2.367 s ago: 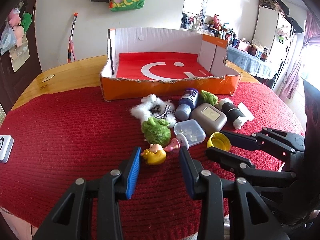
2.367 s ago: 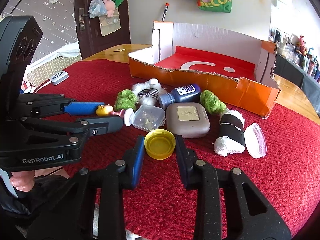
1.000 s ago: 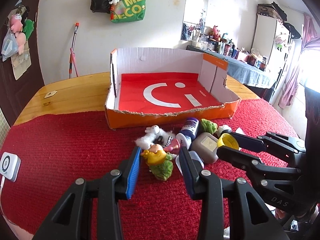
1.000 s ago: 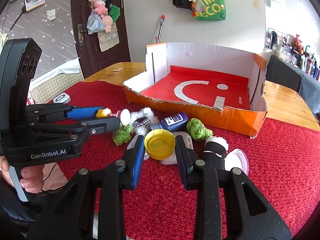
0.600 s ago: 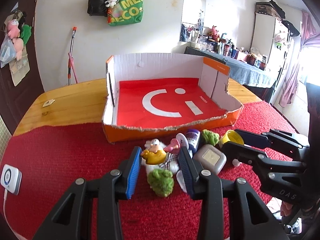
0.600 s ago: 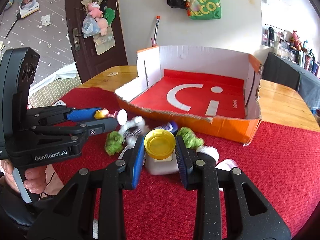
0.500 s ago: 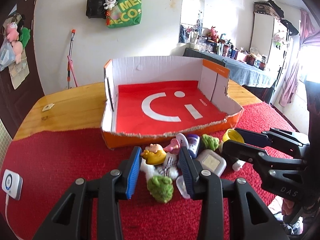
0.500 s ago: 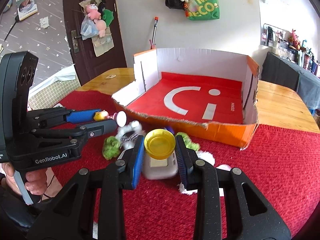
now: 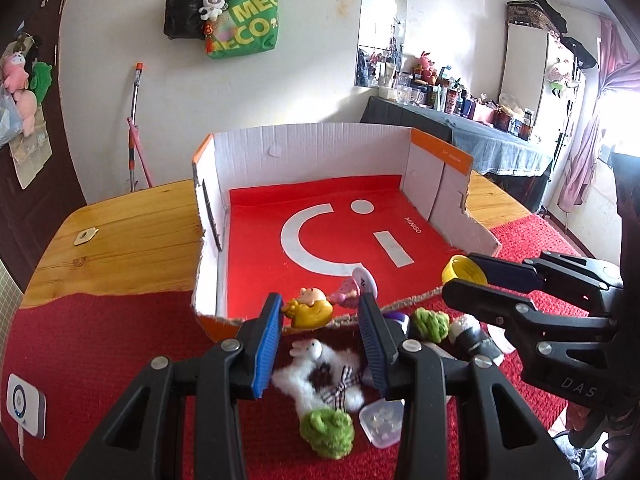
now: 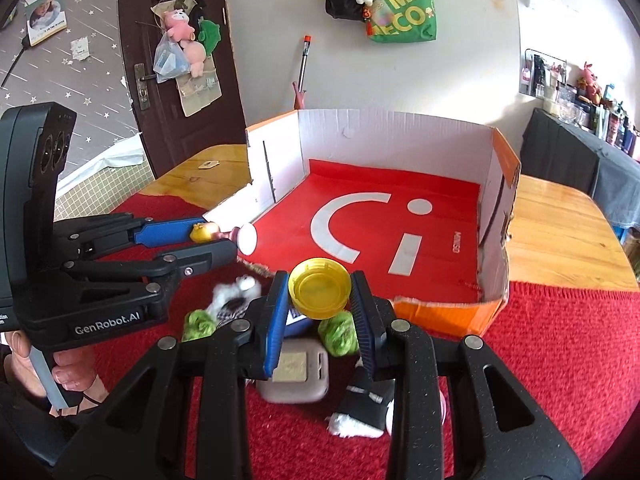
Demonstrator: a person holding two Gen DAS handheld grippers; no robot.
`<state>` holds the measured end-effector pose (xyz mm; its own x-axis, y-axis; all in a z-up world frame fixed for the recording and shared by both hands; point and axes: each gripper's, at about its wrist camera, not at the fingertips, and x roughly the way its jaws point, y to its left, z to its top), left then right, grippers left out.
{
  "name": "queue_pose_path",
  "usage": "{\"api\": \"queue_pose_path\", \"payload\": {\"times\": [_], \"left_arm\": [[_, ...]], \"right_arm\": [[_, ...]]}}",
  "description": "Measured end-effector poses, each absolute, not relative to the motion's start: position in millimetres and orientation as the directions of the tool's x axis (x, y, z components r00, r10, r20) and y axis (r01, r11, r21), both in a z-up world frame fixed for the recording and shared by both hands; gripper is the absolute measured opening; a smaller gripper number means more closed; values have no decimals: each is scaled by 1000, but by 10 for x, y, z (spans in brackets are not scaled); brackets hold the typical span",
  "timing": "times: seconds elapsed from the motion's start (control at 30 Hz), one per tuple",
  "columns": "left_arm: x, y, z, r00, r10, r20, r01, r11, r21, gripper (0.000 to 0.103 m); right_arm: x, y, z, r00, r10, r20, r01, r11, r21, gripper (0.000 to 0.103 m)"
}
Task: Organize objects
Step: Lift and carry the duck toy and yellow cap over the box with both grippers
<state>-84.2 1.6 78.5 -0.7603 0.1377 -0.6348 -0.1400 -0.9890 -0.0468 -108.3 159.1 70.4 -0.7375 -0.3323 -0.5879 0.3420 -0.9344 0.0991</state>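
Both grippers are closed on small things and held above the near edge of the cardboard box point(image 9: 320, 152). Left gripper point(image 9: 320, 316): its blue pads clamp a little toy, a yellow duck point(image 9: 308, 310) with a pink piece and a white disc sticking out toward the right pad, and the toy hangs just over the box's torn front wall. Right gripper point(image 10: 320, 296): its jaws are drawn in tight on a yellow bottle cap point(image 10: 320, 288), hollow side facing the camera, and it sits over the same front edge, to the right of the left gripper.

The box stands open on the red cloth point(image 9: 100, 360), its red floor with a white smiling mark bare of things. Below the grippers, on the cloth in front of the box, lie a white fluffy toy point(image 9: 316, 372), two green pompoms point(image 9: 328, 432), a small clear container point(image 9: 382, 424), a grey square case point(image 10: 296, 372) and a black-and-white roll point(image 10: 360, 404). A hand point(image 10: 60, 364) grips the left gripper's handle in the right wrist view.
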Motion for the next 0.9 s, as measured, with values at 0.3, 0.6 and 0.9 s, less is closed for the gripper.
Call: {"api": "queue_pose_path", "payload": {"times": [0.3, 0.6, 0.9], "left_arm": [[-1093, 6, 811, -751, 149, -643, -160, -986, -42, 41], [-1351, 5, 769, -723, 153, -674, -168, -985, -43, 41], [-1666, -18, 654, -671, 170, -722, -177, -982, -67, 41]], "right_arm": [[-1356, 1644, 721, -724, -329, -606, 331, -937, 113, 29], [-1593, 1676, 674, -698, -328, -637, 325, -937, 126, 29], [-1866, 1746, 650, -679, -303, -669, 307, -945, 117, 29]]}}
